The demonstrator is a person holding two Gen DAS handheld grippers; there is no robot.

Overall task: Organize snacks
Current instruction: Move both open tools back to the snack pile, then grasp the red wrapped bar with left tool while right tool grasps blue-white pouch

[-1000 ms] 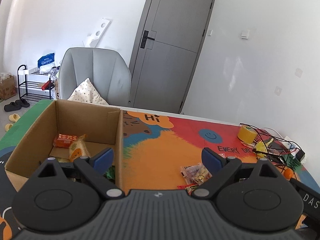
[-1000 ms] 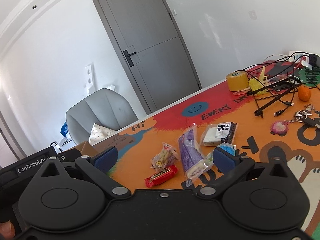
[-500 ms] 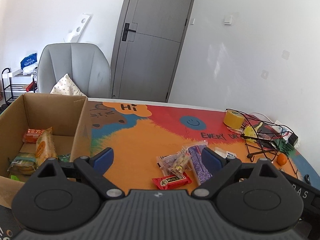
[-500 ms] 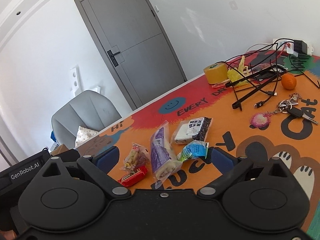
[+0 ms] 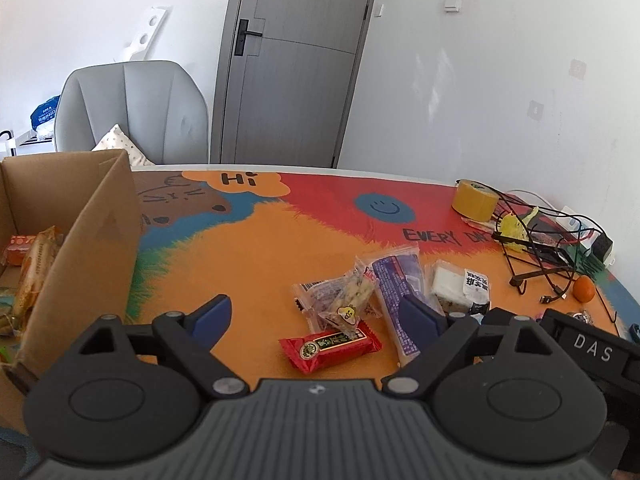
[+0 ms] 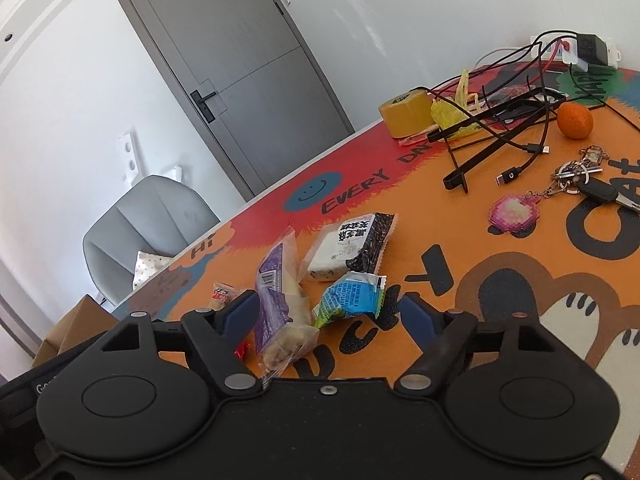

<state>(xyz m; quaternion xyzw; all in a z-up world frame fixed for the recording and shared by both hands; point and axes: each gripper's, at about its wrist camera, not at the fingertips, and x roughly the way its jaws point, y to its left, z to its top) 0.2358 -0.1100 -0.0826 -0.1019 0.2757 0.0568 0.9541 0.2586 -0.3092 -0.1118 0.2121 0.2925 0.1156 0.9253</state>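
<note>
Loose snacks lie on the colourful table mat: a red bar (image 5: 330, 349), a clear cracker pack (image 5: 340, 300), a long purple pack (image 5: 398, 286), a white and black rice cake pack (image 5: 460, 286). My left gripper (image 5: 316, 316) is open and empty just above the red bar. A cardboard box (image 5: 96, 248) at the left holds several snacks (image 5: 30, 264). In the right wrist view my right gripper (image 6: 330, 316) is open and empty around a blue-green packet (image 6: 350, 298), beside the purple pack (image 6: 278, 292) and rice cake pack (image 6: 350, 246).
At the far right lie a yellow tape roll (image 6: 406, 114), tangled cables (image 6: 500, 120), a tangerine (image 6: 575, 120), keys with a pink charm (image 6: 576, 184) and a power strip (image 6: 576, 50). A grey chair (image 5: 132, 110) stands behind the table.
My left gripper has swung right, from over the box to the snack pile. My right gripper has moved forward and lower, closing in on the blue-green packet.
</note>
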